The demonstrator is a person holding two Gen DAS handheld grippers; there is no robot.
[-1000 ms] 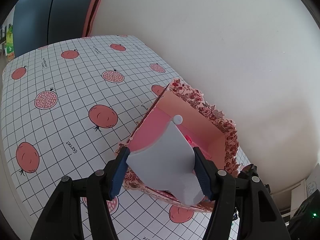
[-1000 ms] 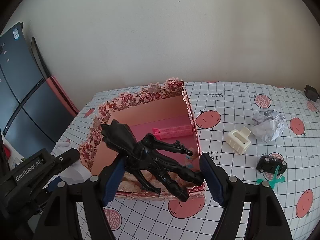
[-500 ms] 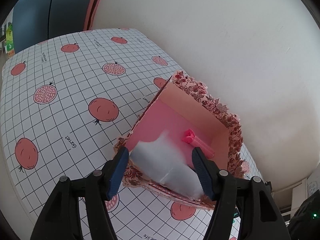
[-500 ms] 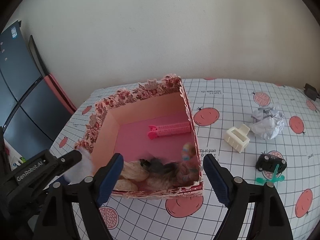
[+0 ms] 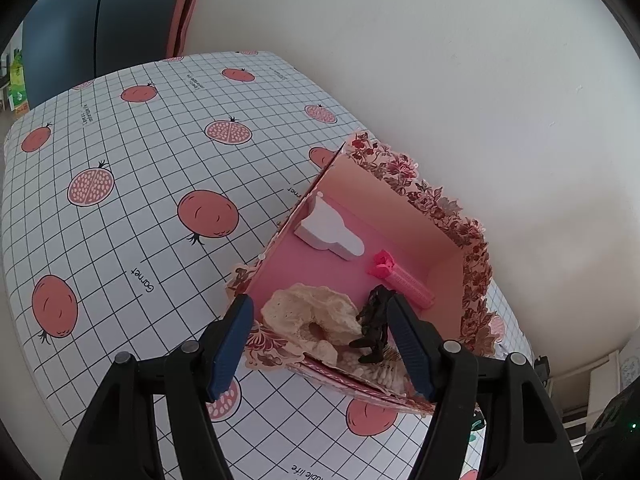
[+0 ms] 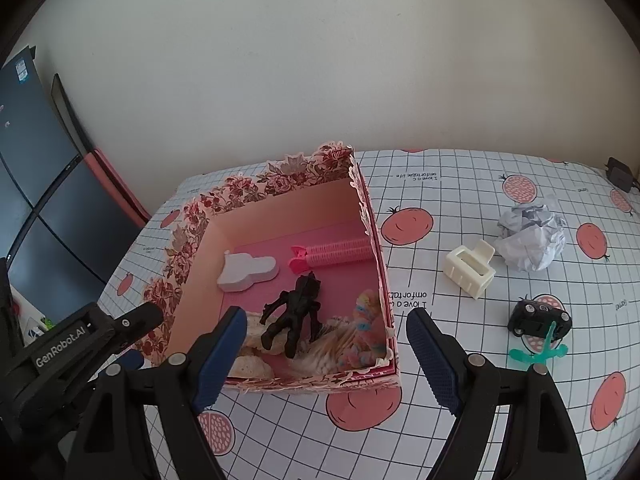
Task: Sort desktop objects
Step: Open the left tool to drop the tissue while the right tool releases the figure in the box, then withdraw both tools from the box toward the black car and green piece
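Note:
A pink floral box [image 6: 280, 208] stands on the pomegranate-print tablecloth. Inside it lie a white cloud-shaped block [image 6: 248, 272], a black figure [image 6: 294, 320], a pink roller clip [image 6: 336, 254], beige shells [image 6: 250, 364], cotton swabs [image 6: 328, 354] and a pastel striped item [image 6: 368, 320]. My right gripper [image 6: 326, 320] hovers open over the box's near edge, holding nothing. In the left wrist view, my left gripper [image 5: 318, 308] is open above the box wall [image 5: 400, 188]. The white block [image 5: 330, 232], shell [image 5: 308, 316] and black figure [image 5: 374, 320] lie beyond it.
Right of the box on the cloth are a cream claw clip [image 6: 470, 266], crumpled paper [image 6: 532, 240], a black toy car [image 6: 538, 318] and a green plastic piece [image 6: 538, 352]. A pale wall rises just behind the table. Dark panels stand at the far left.
Both grippers opened. The white block fell from the left gripper into the box. The black figure dropped from the right gripper and now rests on the box floor.

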